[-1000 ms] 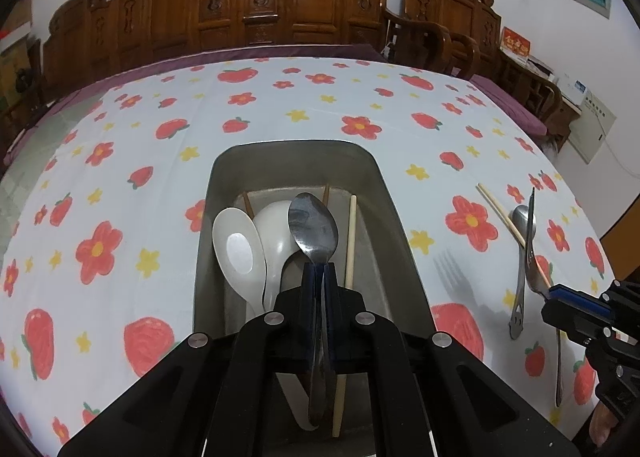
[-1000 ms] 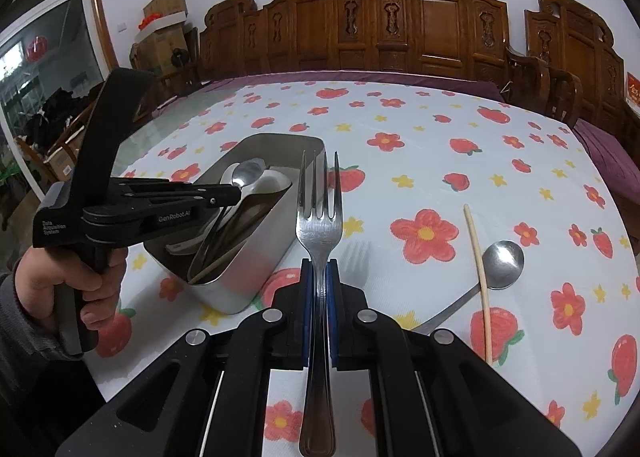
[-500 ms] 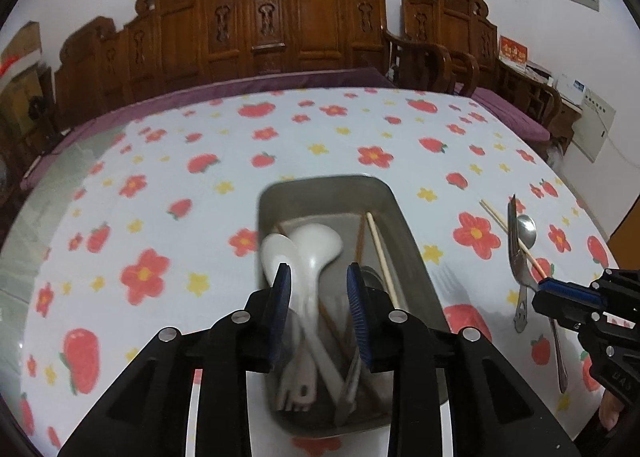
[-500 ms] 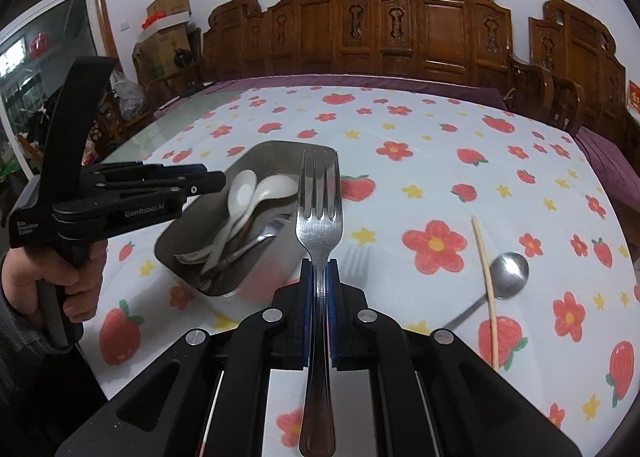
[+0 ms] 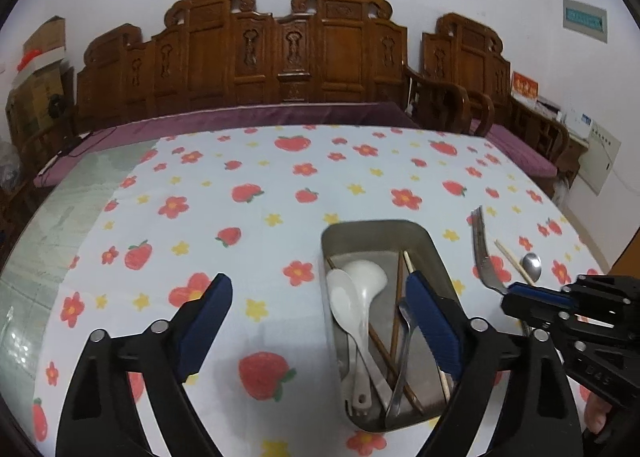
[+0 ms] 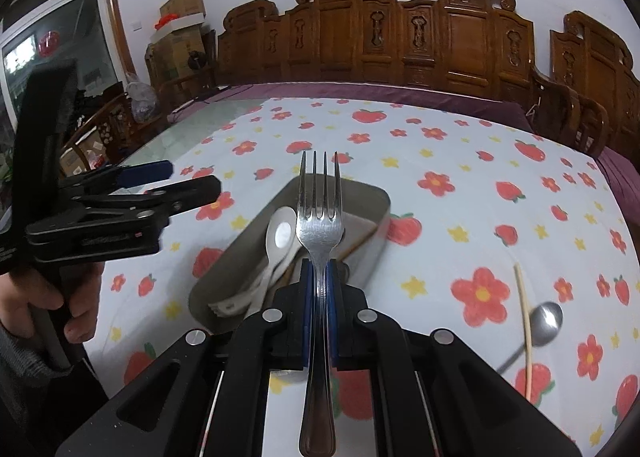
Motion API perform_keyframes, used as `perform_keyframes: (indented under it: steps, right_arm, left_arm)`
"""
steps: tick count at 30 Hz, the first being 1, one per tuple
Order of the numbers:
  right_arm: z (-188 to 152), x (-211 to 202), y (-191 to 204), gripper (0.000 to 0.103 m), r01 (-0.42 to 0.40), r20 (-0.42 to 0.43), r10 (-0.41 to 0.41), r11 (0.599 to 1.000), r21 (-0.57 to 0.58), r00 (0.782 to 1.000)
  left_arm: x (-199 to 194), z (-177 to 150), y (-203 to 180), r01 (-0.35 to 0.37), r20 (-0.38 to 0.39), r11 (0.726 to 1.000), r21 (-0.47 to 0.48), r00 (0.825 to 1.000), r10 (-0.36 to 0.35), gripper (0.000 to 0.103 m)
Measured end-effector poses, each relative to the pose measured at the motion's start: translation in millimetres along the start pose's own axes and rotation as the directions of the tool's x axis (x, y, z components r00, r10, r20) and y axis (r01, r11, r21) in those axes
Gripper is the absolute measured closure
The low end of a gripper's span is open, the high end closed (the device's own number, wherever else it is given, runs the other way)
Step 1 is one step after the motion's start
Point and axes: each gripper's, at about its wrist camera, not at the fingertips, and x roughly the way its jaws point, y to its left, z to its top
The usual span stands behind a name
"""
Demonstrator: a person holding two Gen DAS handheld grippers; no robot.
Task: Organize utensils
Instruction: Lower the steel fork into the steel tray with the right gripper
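the steel fork [image 6: 319, 213], stiff, light and slippery, is clamped at mid-handle by the right gripper [image 6: 319, 289], poised at 6 o'clock of the metal tray [image 6: 368, 193]; left gripper [image 5: 316, 321] jaws have just been opening, wide and empty.

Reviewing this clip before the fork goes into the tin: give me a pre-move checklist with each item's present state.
1. Fork clamped in right gripper, tines forward: ok.
2. Left gripper empty; its jaws have just been opening: ok.
3. Left gripper clear of the metal tin: not ok, one finger overlaps it in the left wrist view.
4. Room in tin beside the white spoons, metal spoon and chopsticks: ok.
5. Fork over the tin opening: cannot tell.
6. Loose spoon and chopstick still on the tablecloth: not ok.
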Motion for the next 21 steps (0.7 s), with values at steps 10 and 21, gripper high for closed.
perform_keyframes:
  steps: [10, 21]
  right_arm:
    - [18, 31, 12, 0.095, -0.006, -0.022, 0.006, 1.000, 0.027, 1.000]
    - [22, 71, 21, 0.095, 0.034, -0.053, -0.032, 0.999, 0.038, 0.998]
  left_arm:
    - [-9, 0, 22, -0.033, 0.013, 0.999, -0.015, 0.999, 0.033, 0.011]
    - [-3, -5, 31, -0.054, -0.007, 0.998, -0.021, 0.999, 0.054, 0.011]
